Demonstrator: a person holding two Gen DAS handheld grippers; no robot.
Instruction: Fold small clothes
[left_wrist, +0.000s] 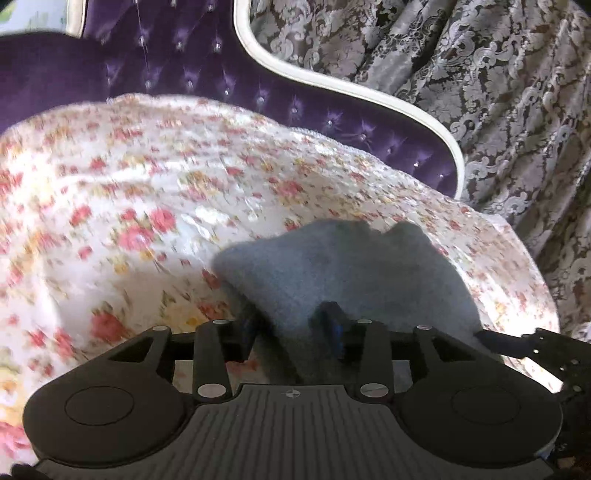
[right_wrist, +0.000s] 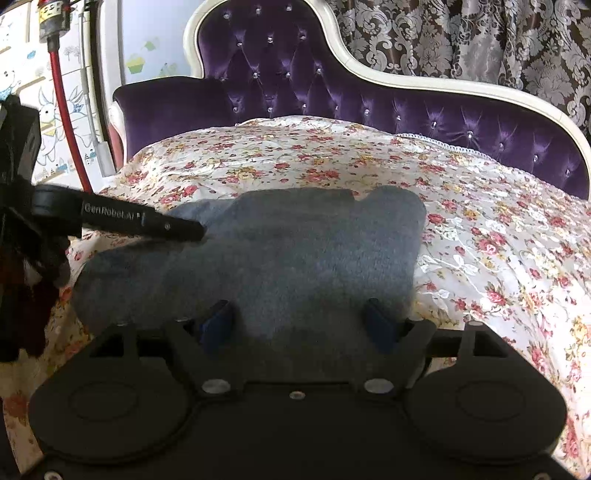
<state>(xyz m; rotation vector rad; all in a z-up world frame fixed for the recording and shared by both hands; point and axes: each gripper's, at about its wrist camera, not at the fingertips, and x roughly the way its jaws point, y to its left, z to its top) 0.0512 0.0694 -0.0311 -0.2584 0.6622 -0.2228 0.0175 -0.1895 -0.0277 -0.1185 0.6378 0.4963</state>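
**Grey garment flat on the bed, fold about to start**

The grey garment (right_wrist: 280, 251) lies spread on the floral bedspread (right_wrist: 480, 229). The right claw (right_wrist: 301, 325) hovers released over its near edge. The left claw (left_wrist: 291, 325) straddles the cloth at the other end, apparently not clenched. Next: pinch both edges and lift together.

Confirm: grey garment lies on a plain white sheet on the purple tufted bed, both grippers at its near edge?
Not quite. The sheet is floral, red and yellow flowers on white, not plain; the right wrist view shows it clearly. The rest holds: grey garment on the purple tufted bed, left gripper and right gripper at its near edge.
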